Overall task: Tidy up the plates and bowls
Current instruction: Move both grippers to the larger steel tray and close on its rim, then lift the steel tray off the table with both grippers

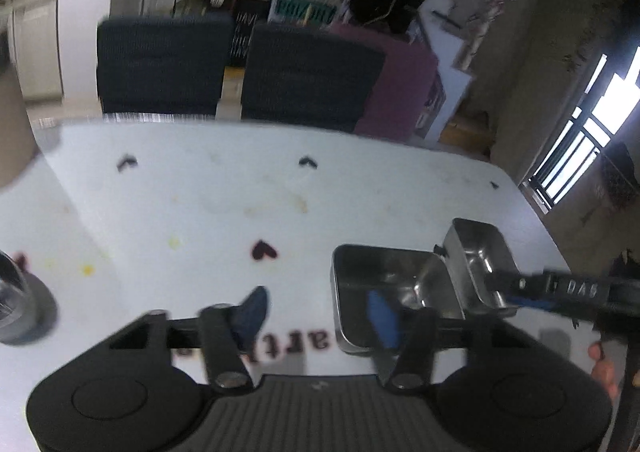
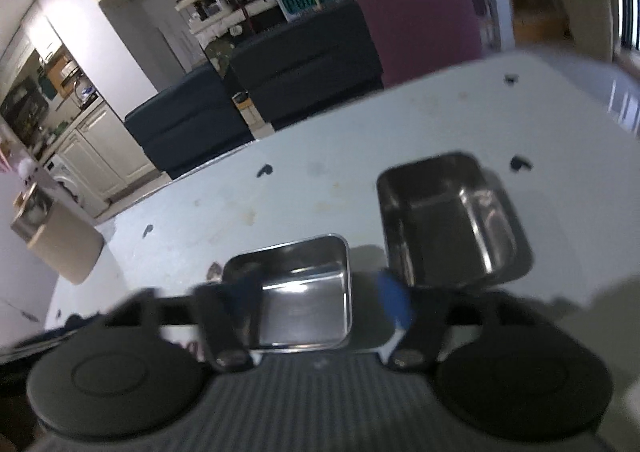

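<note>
The left gripper (image 1: 316, 316) is hovering over the white bench (image 1: 200, 203) with its blue-tipped fingers (image 1: 252, 310) spread wide, holding nothing. A steel tray (image 1: 384, 288) is sitting on the bench, the right-hand finger showing in front of its near wall. A smaller tray (image 1: 476, 256) is tilting against the first tray's right rim, and the right gripper (image 1: 516, 294) is reaching in from the right to its near edge. Two dark chairs (image 1: 312, 75) are standing behind the bench.
</note>
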{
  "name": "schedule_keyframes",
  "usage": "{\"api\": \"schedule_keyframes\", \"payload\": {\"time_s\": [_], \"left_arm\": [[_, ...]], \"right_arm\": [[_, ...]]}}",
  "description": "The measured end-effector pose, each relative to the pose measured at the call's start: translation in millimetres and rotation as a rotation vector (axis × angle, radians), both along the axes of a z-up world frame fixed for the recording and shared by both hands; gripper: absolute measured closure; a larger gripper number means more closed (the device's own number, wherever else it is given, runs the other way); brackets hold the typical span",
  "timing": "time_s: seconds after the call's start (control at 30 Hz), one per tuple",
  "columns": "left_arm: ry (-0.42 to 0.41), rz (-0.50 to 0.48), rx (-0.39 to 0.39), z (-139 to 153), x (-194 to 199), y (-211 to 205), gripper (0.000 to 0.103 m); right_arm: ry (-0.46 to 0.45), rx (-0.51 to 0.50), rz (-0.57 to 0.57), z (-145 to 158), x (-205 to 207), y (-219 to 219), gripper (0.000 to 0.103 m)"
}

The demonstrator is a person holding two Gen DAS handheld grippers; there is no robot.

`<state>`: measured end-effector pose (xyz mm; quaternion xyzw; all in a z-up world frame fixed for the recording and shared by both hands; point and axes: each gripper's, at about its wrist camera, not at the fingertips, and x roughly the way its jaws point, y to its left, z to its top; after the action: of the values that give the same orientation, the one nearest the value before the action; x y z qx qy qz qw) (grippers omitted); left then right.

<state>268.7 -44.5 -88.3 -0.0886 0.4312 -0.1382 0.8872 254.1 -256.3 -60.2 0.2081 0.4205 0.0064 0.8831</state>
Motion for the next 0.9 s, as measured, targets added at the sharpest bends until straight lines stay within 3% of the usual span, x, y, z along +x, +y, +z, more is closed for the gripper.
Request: {"api": "schedule_keyframes", "payload": {"time_s": [0.03, 0.1, 0.17, 0.37, 0.53, 0.67, 0.83, 0.9], "left_arm": [[0.019, 0.005, -0.004, -6.0, 6.3, -1.5, 0.061], [0.056, 0.017, -0.009, -19.0, 18.8, -4.7, 0.08], [0.094, 0.023, -0.023, -30.7, 27.0, -5.0, 0.087], [0.16, 0.044, -0.103, -57.1, 40.3, -4.5, 0.089], [0.178, 0.054, -0.113, -66.8, 46.1, -7.3, 0.09], [0.177, 0.043, -0.13, -66.5, 46.7, -8.0, 0.103], [0.186, 0.067, -0.181, -61.8, 43.8, -3.9, 0.103], [0.189, 0.075, -0.195, -60.5, 43.1, -2.2, 0.097]], "right_arm": [[0.021, -0.001, -0.004, -6.3, 3.5, -3.3, 0.061], [0.055, -0.022, -0.004, -17.0, 9.2, -2.3, 0.074], [0.087, -0.041, 0.0, -29.0, 14.6, 2.6, 0.08], [0.142, -0.092, 0.027, -55.7, 32.6, 13.0, 0.084], [0.16, -0.107, 0.031, -68.2, 39.3, 15.2, 0.096], [0.151, -0.117, 0.044, -64.9, 40.6, 18.4, 0.1], [0.137, -0.133, 0.053, -57.9, 36.8, 20.1, 0.1], [0.145, -0.131, 0.048, -56.9, 33.8, 17.9, 0.1]]}}
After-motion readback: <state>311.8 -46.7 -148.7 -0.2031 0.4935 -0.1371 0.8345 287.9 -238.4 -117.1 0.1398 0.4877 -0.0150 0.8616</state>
